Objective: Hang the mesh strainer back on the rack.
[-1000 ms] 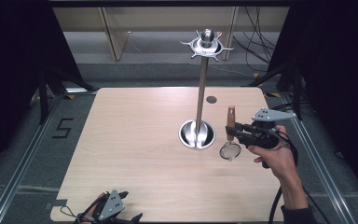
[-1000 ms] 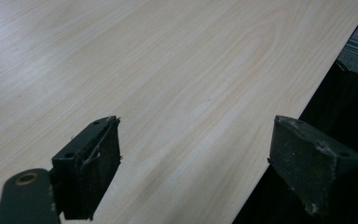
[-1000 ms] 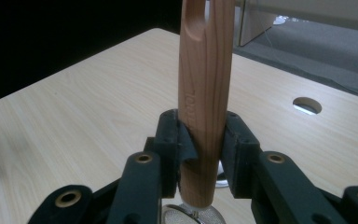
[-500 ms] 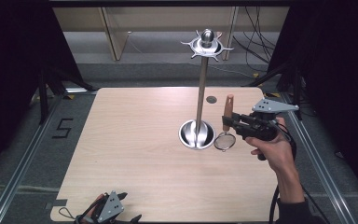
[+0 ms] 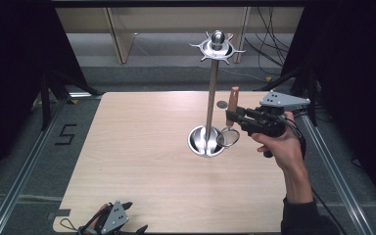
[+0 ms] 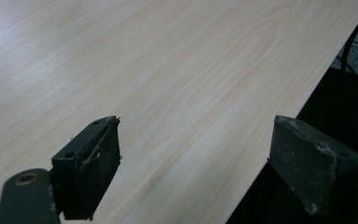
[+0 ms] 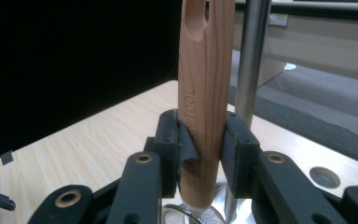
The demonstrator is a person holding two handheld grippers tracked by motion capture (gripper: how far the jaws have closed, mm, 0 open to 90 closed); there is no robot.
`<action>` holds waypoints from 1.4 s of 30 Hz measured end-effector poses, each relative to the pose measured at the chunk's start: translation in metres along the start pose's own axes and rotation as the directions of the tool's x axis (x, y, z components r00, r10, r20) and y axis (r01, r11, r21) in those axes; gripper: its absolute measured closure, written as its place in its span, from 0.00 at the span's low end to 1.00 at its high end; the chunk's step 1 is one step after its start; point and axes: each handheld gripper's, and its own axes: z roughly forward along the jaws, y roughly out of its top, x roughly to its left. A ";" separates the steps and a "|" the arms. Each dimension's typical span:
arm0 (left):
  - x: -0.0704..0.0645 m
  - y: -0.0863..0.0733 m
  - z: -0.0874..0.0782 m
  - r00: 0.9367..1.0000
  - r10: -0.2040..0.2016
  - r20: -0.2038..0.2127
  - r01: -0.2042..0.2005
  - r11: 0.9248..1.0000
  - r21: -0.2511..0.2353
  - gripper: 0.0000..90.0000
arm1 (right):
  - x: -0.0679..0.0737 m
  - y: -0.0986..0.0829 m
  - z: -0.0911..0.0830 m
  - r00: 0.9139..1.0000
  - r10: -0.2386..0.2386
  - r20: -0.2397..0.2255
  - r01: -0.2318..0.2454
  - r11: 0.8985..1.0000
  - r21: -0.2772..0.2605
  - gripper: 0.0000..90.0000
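Beside the steel stand (image 5: 209,98) on the counter (image 5: 142,147), the right gripper (image 5: 231,117) clamps a strainer's wooden handle (image 7: 204,93) upright, its slotted tip clear in close-up, while the left gripper (image 6: 196,163) gapes wide at the counter's near edge.

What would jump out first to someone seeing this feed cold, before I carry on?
Probably the tall steel stand in the middle of the table, its pronged top ring high above its round base. Right beside its pole, the right gripper clamps the wooden handle of a small mesh strainer, held upright with the mesh hanging down by the base. The left gripper sits open at the table's near edge.
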 end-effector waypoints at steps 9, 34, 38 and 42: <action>-0.001 0.000 0.000 1.000 0.001 0.018 -0.002 1.000 0.010 0.17 | 0.002 0.022 -0.002 1.000 -0.022 0.010 0.022 1.000 -0.021 0.79; -0.001 0.000 0.000 1.000 0.008 0.018 -0.008 1.000 0.016 0.17 | -0.010 0.068 0.012 1.000 -0.003 -0.001 0.003 1.000 0.017 0.79; -0.002 -0.001 0.001 1.000 0.006 0.005 -0.006 1.000 -0.008 0.17 | -0.014 0.066 0.017 1.000 -0.004 -0.009 0.005 1.000 0.026 0.79; -0.001 0.000 0.001 1.000 0.009 0.005 -0.009 1.000 0.006 0.17 | -0.015 0.066 0.019 1.000 0.002 -0.011 -0.001 0.999 0.033 0.79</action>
